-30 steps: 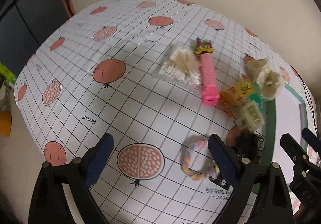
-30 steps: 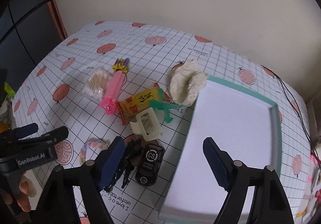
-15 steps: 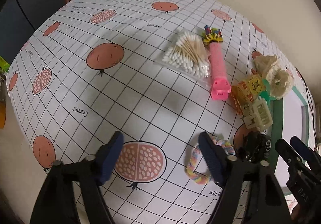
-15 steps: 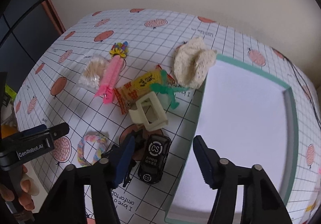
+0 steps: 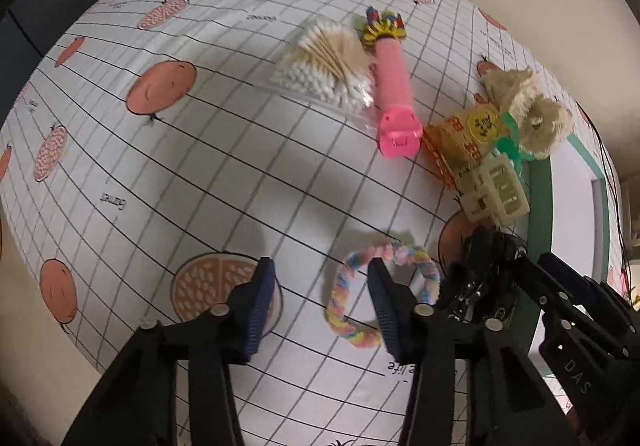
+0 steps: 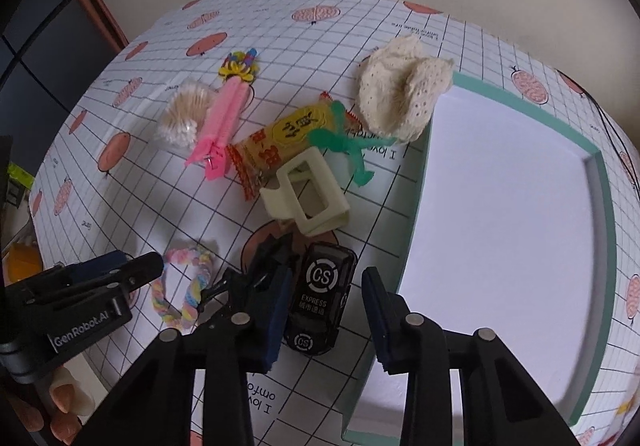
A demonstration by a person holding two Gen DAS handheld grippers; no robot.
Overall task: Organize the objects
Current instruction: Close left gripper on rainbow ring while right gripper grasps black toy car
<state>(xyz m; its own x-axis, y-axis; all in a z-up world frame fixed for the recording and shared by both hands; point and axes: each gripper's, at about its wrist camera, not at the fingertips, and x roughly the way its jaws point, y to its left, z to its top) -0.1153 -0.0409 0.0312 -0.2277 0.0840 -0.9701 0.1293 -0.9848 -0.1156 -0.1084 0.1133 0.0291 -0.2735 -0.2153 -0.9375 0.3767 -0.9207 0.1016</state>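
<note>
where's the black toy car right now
In the right wrist view, the black toy car sits between the open right gripper's fingers, just left of the tray.

The left tool covers part of the braided ring. The right tool hides one side of the toy car and most of the black clip. The tray is cut off at the right edge.

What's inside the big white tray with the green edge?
Nothing that shows: the tray looks bare and white inside. The right gripper covers part of its near corner, so that bit cannot be checked.
</note>
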